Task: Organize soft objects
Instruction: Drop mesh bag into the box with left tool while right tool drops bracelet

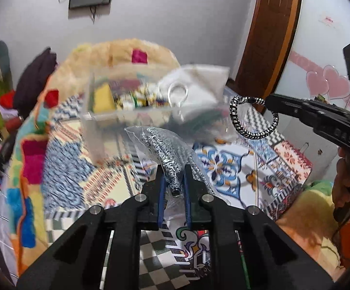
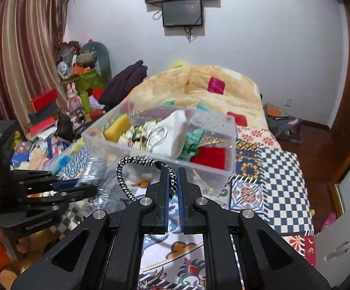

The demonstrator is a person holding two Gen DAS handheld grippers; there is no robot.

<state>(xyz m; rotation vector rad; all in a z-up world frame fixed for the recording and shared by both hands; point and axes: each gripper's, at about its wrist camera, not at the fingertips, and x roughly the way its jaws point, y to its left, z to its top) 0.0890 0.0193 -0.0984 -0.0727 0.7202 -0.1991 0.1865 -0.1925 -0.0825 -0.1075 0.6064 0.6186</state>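
Note:
My left gripper point(image 1: 174, 169) is shut on a clear plastic bag point(image 1: 160, 142) that holds black-and-white braided cords, held above the patterned bedspread point(image 1: 225, 166). My right gripper point(image 2: 172, 176) is shut on a black-and-white braided hair tie point(image 2: 136, 169), a loop that hangs to the left of the fingers; it also shows in the left wrist view point(image 1: 253, 117) at the right gripper's tip. A clear plastic box point(image 2: 165, 149) with soft items, among them a white pouch, a yellow piece and a red piece, sits just beyond both grippers. The left gripper also shows in the right wrist view point(image 2: 78, 186).
A beige blanket with coloured squares point(image 2: 199, 84) lies behind the box. Cluttered boxes, toys and a dark garment point(image 2: 124, 79) are at the left by the curtain. A wooden door frame point(image 1: 269, 33) and white cabinet point(image 1: 324, 48) stand at the right.

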